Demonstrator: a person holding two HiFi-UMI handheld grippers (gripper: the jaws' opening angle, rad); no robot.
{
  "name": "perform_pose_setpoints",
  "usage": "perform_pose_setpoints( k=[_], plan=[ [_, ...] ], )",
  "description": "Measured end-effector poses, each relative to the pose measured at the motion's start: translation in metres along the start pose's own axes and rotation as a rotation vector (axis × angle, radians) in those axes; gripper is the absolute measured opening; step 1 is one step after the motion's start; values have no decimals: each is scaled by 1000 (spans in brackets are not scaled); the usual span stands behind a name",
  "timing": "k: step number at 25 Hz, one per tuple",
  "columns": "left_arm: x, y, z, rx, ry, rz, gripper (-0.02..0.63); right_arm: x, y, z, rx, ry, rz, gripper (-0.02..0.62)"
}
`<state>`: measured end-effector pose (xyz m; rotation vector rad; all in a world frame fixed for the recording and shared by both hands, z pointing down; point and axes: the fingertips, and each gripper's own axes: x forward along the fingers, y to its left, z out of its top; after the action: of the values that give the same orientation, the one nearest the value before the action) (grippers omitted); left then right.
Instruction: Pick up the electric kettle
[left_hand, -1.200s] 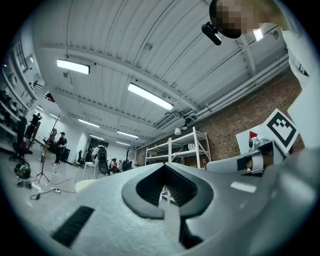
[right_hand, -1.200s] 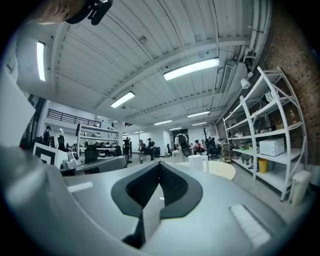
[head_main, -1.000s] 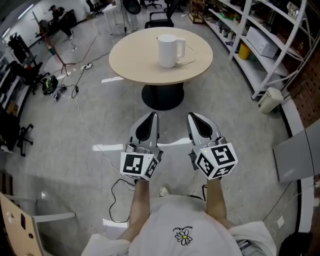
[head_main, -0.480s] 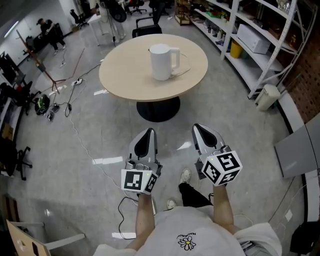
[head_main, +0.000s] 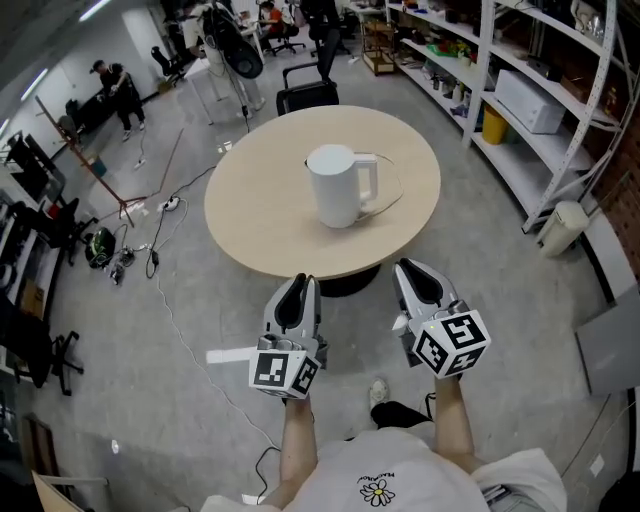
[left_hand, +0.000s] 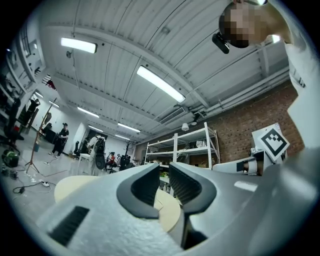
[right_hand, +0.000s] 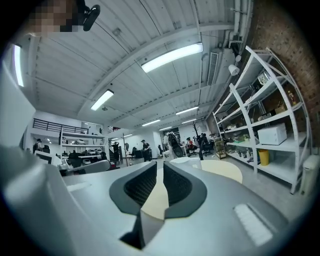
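The white electric kettle (head_main: 338, 185) stands upright near the middle of the round beige table (head_main: 250, 225), handle to the right. In the right gripper view its top (right_hand: 182, 161) shows just over the jaws. My left gripper (head_main: 299, 287) and right gripper (head_main: 413, 273) hover side by side at the table's near edge, short of the kettle. Both pairs of jaws have just been opening. Each now shows a narrow gap with nothing in it, as seen at the left gripper (left_hand: 164, 172) and the right gripper (right_hand: 160, 180).
A thin cord (head_main: 396, 195) curls on the table by the kettle's handle. A black office chair (head_main: 305, 95) stands behind the table. Metal shelving (head_main: 540, 110) lines the right side. Cables (head_main: 150, 250) trail over the floor at the left.
The person has walked forward. The table and kettle are much nearer, and both grippers have come from over bare floor up to the table's near edge.
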<state>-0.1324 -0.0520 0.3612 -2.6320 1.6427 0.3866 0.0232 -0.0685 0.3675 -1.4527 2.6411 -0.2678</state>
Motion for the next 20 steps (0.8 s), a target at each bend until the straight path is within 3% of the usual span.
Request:
perform_pose_setpoints(
  k=[6, 14, 20],
  plan=[
    [86, 35, -13, -2, 1, -3, 73, 80, -52, 27, -127, 12, -15, 51],
    [187, 98, -52, -55, 60, -75, 191, 190, -109, 23, -113, 50, -29, 79],
    [251, 144, -93, -71, 133, -140, 292, 264, -159, 10, -116, 96, -134, 123]
  ],
)
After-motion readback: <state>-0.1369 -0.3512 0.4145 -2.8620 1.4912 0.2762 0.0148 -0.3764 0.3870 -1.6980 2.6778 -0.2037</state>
